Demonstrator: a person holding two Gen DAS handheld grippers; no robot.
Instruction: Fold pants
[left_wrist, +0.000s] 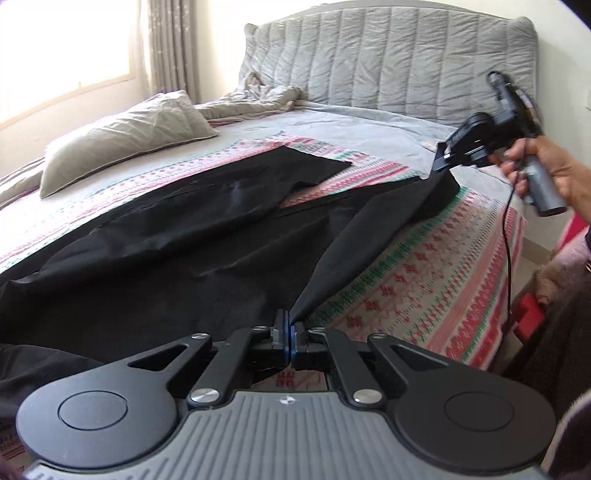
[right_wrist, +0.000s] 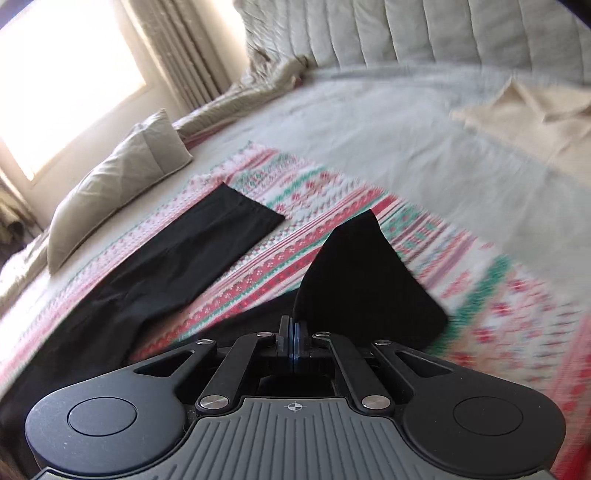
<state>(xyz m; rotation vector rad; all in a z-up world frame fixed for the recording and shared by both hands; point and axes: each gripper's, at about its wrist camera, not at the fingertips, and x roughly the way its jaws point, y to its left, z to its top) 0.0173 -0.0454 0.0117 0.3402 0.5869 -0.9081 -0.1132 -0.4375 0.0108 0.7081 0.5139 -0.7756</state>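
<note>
Two grippers are each pinched tight on the black pants. The left gripper has its jaws pressed together on a fold of the fabric near the waist end, and the cloth rises from it in a taut ridge that runs away across the bed. At the far end of that ridge the right gripper, held in the person's right hand, has the hem of one leg clamped and lifted a little off the bed. From the right wrist view the right gripper shows its jaws closed on the hem, with the black cloth standing up just beyond them in a pointed peak.

The other leg of the pants lies flat on the patterned blanket, stretched toward the headboard and apart from the lifted leg, with a strip of blanket showing between them. The wide upper part of the pants spreads over the near side of the bed. A grey pillow rests to the left by the window, and a crumpled quilt lies against the headboard. A cream cloth sits on the pale sheet to the far right, blurred in the right wrist view
</note>
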